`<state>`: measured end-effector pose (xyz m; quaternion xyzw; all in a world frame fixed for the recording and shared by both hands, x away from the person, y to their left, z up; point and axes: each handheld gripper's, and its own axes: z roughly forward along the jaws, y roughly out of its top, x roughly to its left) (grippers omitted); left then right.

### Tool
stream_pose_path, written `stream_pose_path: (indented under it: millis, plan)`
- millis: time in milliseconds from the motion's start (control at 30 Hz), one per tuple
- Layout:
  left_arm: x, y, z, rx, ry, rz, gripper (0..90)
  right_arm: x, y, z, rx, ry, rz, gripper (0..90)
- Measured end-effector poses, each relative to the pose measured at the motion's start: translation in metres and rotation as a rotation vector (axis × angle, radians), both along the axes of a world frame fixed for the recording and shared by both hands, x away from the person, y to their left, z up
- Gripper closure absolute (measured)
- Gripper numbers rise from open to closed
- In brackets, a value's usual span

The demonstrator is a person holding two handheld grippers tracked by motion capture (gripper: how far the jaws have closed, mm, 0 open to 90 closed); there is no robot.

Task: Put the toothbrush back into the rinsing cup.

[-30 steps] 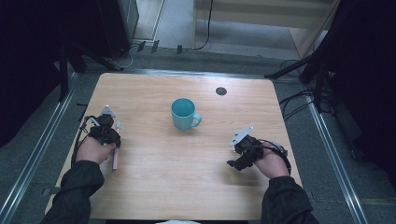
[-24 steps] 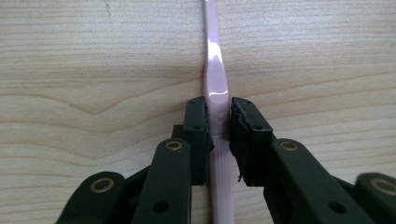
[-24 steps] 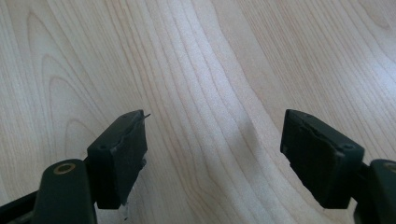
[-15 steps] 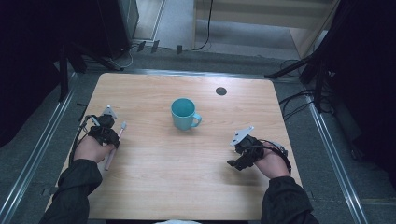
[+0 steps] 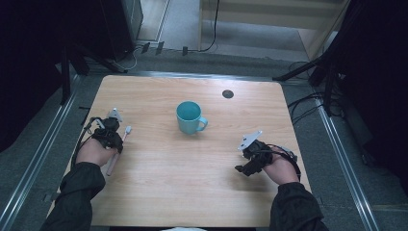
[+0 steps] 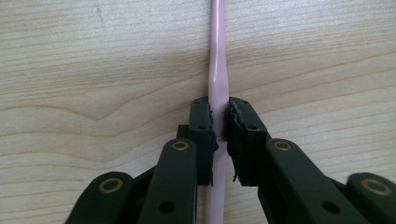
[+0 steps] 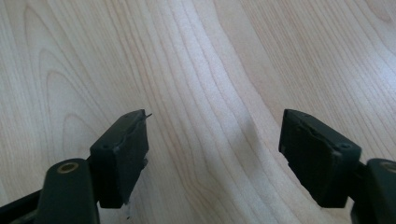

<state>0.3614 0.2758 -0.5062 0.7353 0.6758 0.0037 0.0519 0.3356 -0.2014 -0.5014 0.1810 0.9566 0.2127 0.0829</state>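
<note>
With jaws just closing, L gripper (image 6: 219, 122) clamps pink toothbrush (image 6: 218, 70), prob. mid-handle | R gripper (image 7: 215, 156) wide

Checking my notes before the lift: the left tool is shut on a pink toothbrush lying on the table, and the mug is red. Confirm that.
Not quite: the mug is teal, as the high view shows. The left tool is indeed shut on the pink toothbrush lying on the table.

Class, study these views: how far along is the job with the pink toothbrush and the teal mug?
Done: the left hand-held gripper has just been closing and now pinches the pink toothbrush handle, which lies on the table. In hand: that grip. Left, probably: lifting it toward the teal mug, standing apart mid-table. The right hand-held gripper hangs open above bare wood.
</note>
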Motion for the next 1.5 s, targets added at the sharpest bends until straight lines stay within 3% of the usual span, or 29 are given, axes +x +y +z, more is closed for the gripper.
stream_pose_path:
  millis: [433, 667, 800, 867, 933, 1067, 1133, 1167, 1200, 1333, 1400, 1500]
  plan:
    - [0.0, -0.002, 0.0, 0.016, 0.002, -0.02, 84.1, 0.0, -0.002, 0.001, 0.015, -0.004, -0.004, 24.9]
    - [0.001, -0.001, 0.0, -0.012, 0.001, -0.003, 84.2, 0.001, -0.001, 0.001, 0.018, -0.001, -0.006, 24.9]
    - [0.001, -0.004, 0.002, -0.03, 0.002, -0.02, 84.1, 0.001, -0.002, 0.001, 0.019, 0.0, -0.003, 24.9]
    - [0.001, -0.004, 0.008, -0.039, -0.012, -0.046, 84.1, 0.001, -0.002, 0.001, 0.02, 0.002, -0.006, 24.9]
    - [0.001, -0.004, 0.01, -0.05, -0.02, -0.041, 84.1, 0.001, -0.002, 0.001, 0.019, 0.001, -0.003, 24.9]
    - [-0.002, -0.001, 0.022, -0.109, -0.075, -0.022, 84.1, 0.001, -0.001, 0.0, 0.02, 0.013, -0.008, 24.8]
    - [-0.006, 0.001, 0.033, -0.152, -0.133, -0.033, 84.1, 0.001, -0.001, 0.0, 0.026, 0.011, -0.01, 24.8]
    - [-0.006, 0.001, 0.033, -0.152, -0.133, -0.033, 84.1, 0.001, -0.001, 0.0, 0.026, 0.011, -0.01, 24.8]
    - [-0.007, 0.003, 0.039, -0.194, -0.161, -0.035, 84.1, 0.0, -0.001, 0.0, 0.028, 0.008, -0.01, 24.8]
    - [-0.011, 0.004, 0.046, -0.19, -0.212, -0.049, 84.1, 0.0, -0.002, 0.0, 0.028, 0.008, -0.011, 24.8]
    - [-0.015, 0.003, 0.053, -0.22, -0.276, -0.061, 84.1, 0.001, -0.001, 0.0, 0.027, 0.009, -0.012, 24.8]
    - [-0.017, 0.001, 0.058, -0.268, -0.323, -0.075, 84.1, 0.0, 0.0, 0.001, 0.031, 0.006, -0.014, 24.8]
